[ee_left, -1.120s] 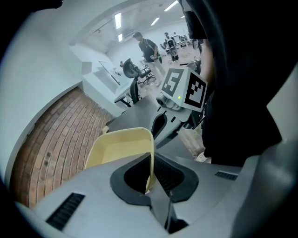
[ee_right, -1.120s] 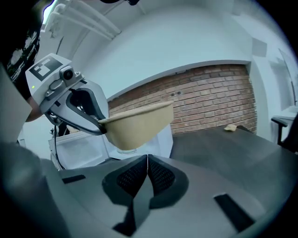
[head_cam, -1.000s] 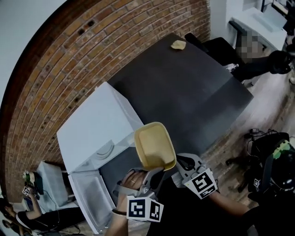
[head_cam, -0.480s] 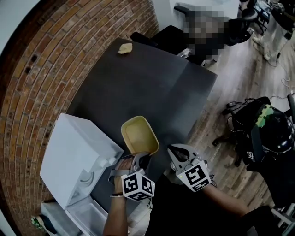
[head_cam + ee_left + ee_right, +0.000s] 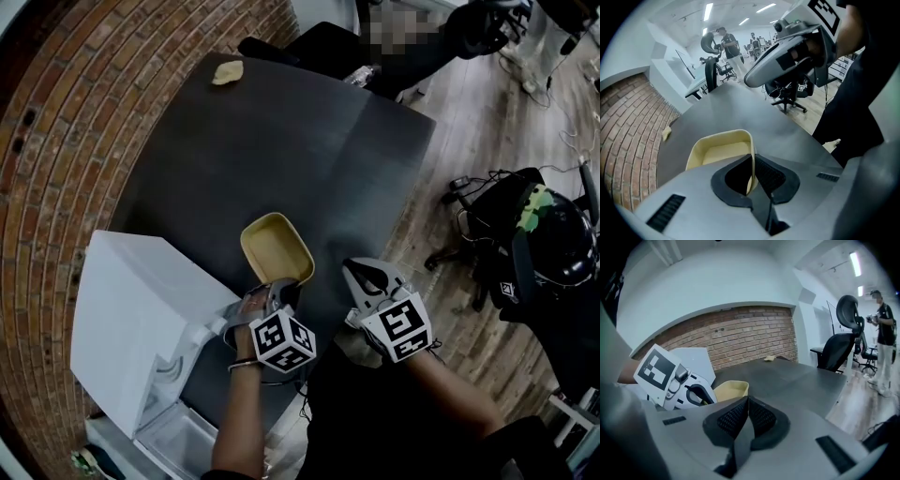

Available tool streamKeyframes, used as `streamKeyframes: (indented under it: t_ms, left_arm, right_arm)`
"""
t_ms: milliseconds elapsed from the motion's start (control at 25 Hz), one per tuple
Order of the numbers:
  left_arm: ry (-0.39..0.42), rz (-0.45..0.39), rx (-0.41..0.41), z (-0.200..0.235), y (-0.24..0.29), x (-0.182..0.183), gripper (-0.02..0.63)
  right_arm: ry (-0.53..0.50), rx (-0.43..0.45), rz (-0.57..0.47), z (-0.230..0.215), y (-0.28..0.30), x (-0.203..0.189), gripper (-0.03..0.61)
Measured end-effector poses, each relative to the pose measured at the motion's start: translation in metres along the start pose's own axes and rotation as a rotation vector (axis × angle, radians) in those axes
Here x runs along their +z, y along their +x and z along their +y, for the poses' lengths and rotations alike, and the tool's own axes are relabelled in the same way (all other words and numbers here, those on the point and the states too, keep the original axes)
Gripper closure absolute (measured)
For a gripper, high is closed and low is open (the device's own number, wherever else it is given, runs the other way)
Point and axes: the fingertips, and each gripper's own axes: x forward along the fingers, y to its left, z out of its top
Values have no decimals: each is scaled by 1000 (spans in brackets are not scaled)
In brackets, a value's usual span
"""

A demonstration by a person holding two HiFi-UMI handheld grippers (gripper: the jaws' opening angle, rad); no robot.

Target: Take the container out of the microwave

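Two grippers in play, one busy and one idle.

Head view first: the left gripper (image 5: 278, 289) has the yellow container (image 5: 277, 248) by its near rim. The container is out of the microwave (image 5: 141, 319) and sits over the dark desk (image 5: 309, 150), close to the desk's near edge and just off the microwave's front corner. I can't tell from here whether its bottom touches the desk. The microwave is white, parked at the desk's near-left end along the brick wall (image 5: 56, 112), and its door (image 5: 173, 436) hangs open. The right gripper (image 5: 354, 267) is just beside the container on the right, not touching it. A small yellowish scrap (image 5: 227, 72) lies way off at the far corner by the wall, and a black office chair (image 5: 553, 253) stands on the floor past the desk's right edge.

Left gripper view: the jaws are pinched nearly together on the container's thin side wall, one pad inside and one outside. The tub looks empty. The right gripper crosses the top of the picture, well above it.

Right gripper view: the jaws are closed pad to pad with nothing between them. The container shows behind them to the left, next to the left gripper's marker cube. A person (image 5: 883, 333) stands off to the far right.
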Motion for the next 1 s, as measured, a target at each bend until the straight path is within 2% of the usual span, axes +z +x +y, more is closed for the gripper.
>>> streamKeyframes:
  t_ms: [120, 240, 400, 520, 760, 920, 1000]
  left_arm:
    - [0, 3, -9, -6, 11, -6, 591]
    - [-5, 15, 17, -5, 22, -8, 591]
    - [-42, -38, 67, 4, 23, 2, 589]
    - [-55, -67, 73, 4, 21, 7, 588]
    - [-67, -86, 49, -1, 9, 5, 577]
    - [-82, -107, 79, -2, -9, 5, 569]
    - [-91, -120, 122, -1, -23, 8, 571]
  right_arm:
    - [18, -22, 21, -1, -2, -12, 515]
    - [17, -25, 36, 3, -2, -21, 515]
    - [20, -33, 45, 7, -5, -26, 515]
    - [21, -41, 52, 9, -6, -29, 515]
    - [14, -31, 33, 18, -9, -20, 515]
    - [-3, -24, 2, 20, -19, -8, 515]
    - [-13, -16, -13, 20, -24, -2, 515]
